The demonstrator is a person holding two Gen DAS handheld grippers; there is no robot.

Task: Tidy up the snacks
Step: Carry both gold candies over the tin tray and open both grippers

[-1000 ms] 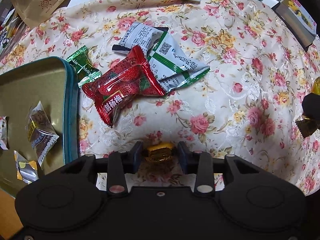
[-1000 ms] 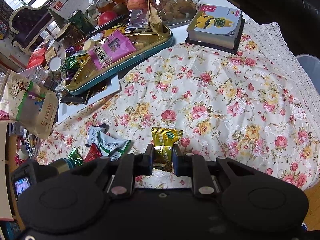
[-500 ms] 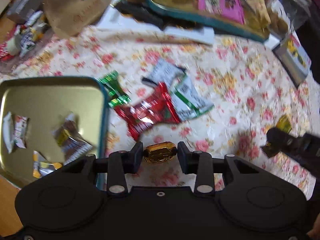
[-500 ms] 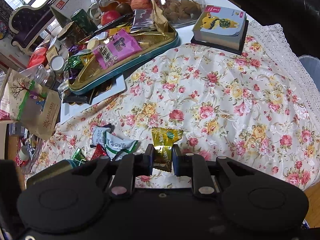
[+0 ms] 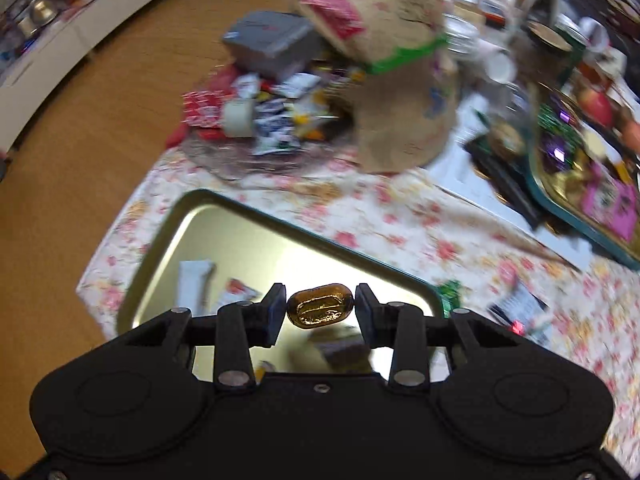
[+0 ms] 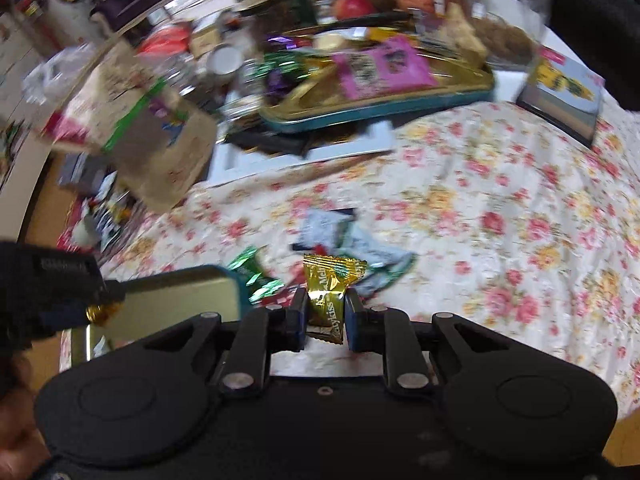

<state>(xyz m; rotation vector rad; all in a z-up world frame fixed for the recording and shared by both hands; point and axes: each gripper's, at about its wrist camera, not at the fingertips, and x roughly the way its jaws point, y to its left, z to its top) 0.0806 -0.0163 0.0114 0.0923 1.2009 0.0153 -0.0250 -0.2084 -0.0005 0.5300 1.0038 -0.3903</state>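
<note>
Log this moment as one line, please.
left gripper: shut on gold-foil candy, over gold tin | right gripper: shut on gold snack packet | neither released

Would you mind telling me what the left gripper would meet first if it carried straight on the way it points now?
Most likely the gold floor of the open tin, which lies beyond the left gripper and its gold-wrapped candy; blur leaves depth uncertain.

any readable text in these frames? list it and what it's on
"...bykiss": gold snack packet in the right gripper's jaws; first letters hidden.
"Mel...": same packet, upper part, cut off.
Pink packet on the far tray: print blurred, unreadable.
Book cover: blurred.
Gold candy in the left gripper: no text.
</note>
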